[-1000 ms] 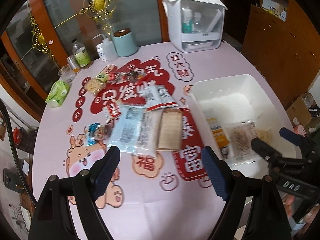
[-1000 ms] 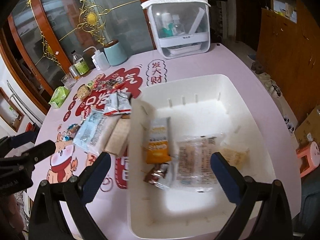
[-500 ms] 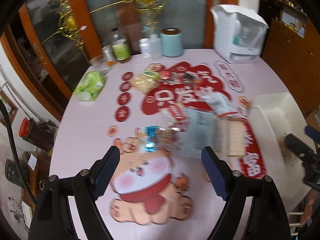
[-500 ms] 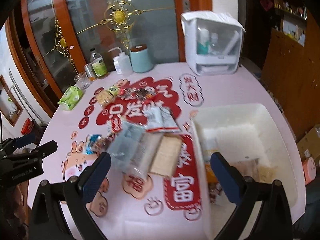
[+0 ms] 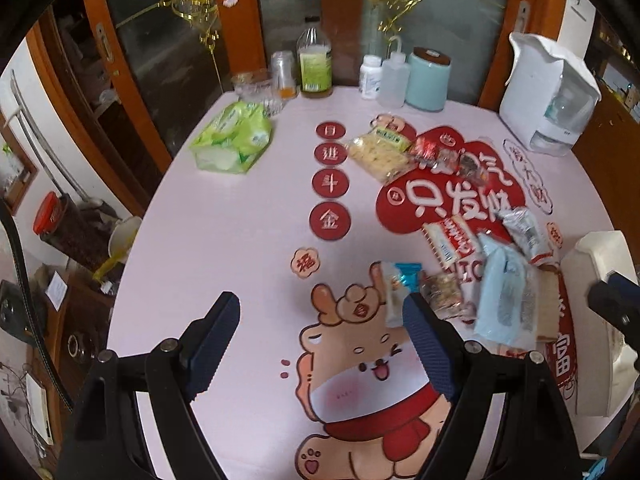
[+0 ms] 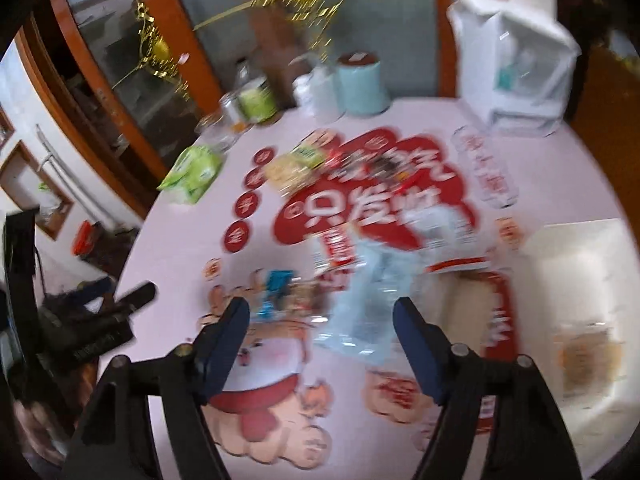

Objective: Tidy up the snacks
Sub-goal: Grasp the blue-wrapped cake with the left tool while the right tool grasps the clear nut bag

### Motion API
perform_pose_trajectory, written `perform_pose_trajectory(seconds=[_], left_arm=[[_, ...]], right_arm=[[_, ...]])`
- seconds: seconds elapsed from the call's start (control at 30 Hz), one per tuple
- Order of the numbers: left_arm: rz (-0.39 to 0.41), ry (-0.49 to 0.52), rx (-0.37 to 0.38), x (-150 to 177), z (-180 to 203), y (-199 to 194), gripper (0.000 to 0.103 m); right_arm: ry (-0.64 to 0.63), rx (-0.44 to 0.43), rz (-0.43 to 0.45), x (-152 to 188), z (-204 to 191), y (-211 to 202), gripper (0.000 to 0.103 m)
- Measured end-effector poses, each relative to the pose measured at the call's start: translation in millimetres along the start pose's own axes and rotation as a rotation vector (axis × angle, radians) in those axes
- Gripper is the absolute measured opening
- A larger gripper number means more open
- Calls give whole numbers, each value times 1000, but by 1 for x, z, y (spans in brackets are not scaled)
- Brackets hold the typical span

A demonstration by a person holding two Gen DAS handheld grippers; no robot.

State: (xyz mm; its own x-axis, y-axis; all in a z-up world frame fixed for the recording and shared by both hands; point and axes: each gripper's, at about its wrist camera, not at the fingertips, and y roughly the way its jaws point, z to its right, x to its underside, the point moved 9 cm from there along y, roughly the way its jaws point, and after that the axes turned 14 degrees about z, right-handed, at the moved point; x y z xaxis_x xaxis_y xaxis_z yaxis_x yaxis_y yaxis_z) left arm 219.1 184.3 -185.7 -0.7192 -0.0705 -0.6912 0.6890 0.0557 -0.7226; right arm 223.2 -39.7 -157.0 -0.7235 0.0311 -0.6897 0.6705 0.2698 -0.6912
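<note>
Several snack packets lie on the pink table: a pale blue pack [image 5: 505, 296], a red and white bar [image 5: 450, 240], a blue-ended candy [image 5: 402, 284], a yellow cracker pack [image 5: 378, 154]. The white bin [image 6: 576, 288] stands at the right with a snack pack [image 6: 588, 352] inside; its corner shows in the left wrist view [image 5: 604, 248]. My left gripper [image 5: 320, 320] is open and empty above the table, left of the snacks. My right gripper [image 6: 320, 320] is open and empty above the pale blue pack [image 6: 364, 300]; this view is blurred.
At the table's back stand a green tissue pack [image 5: 234, 136], bottles [image 5: 316, 66], a pale blue canister [image 5: 428, 78] and a white dispenser box [image 5: 548, 92]. The left gripper shows at the left of the right wrist view [image 6: 120, 300].
Both grippers have swung left, away from the bin, over the loose snacks and the cartoon print. Both stay open and empty.
</note>
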Motion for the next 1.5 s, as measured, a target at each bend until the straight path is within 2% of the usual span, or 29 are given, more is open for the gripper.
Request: perform_pose_trajectory(seconds=[0.07, 0.13, 0.2, 0.33, 0.57, 0.8, 0.93, 1.27, 1.5], left_arm=[[-21, 0, 7, 10, -3, 8, 83], [-44, -1, 13, 20, -7, 16, 83], [-61, -2, 14, 28, -9, 21, 83], [-95, -19, 19, 41, -14, 32, 83], [-109, -40, 13, 44, -21, 45, 83], [-110, -61, 20, 39, -17, 54, 83], [-98, -66, 30, 32, -10, 55, 83], [-95, -62, 34, 26, 2, 61, 83], [-90, -66, 38, 19, 9, 63, 83]], right_arm=[[-6, -35, -50, 4, -14, 27, 73], [-8, -38, -102, 11, -20, 51, 61], [-2, -50, -170, 19, -24, 79, 56], [-14, -14, -257, 34, -22, 123, 56], [-20, 27, -379, 62, -15, 165, 56], [-115, 49, -376, 67, -24, 167, 56], [-178, 104, -367, 72, -20, 166, 56], [-261, 79, -348, 87, -25, 146, 56], [-270, 64, -340, 89, -25, 145, 57]])
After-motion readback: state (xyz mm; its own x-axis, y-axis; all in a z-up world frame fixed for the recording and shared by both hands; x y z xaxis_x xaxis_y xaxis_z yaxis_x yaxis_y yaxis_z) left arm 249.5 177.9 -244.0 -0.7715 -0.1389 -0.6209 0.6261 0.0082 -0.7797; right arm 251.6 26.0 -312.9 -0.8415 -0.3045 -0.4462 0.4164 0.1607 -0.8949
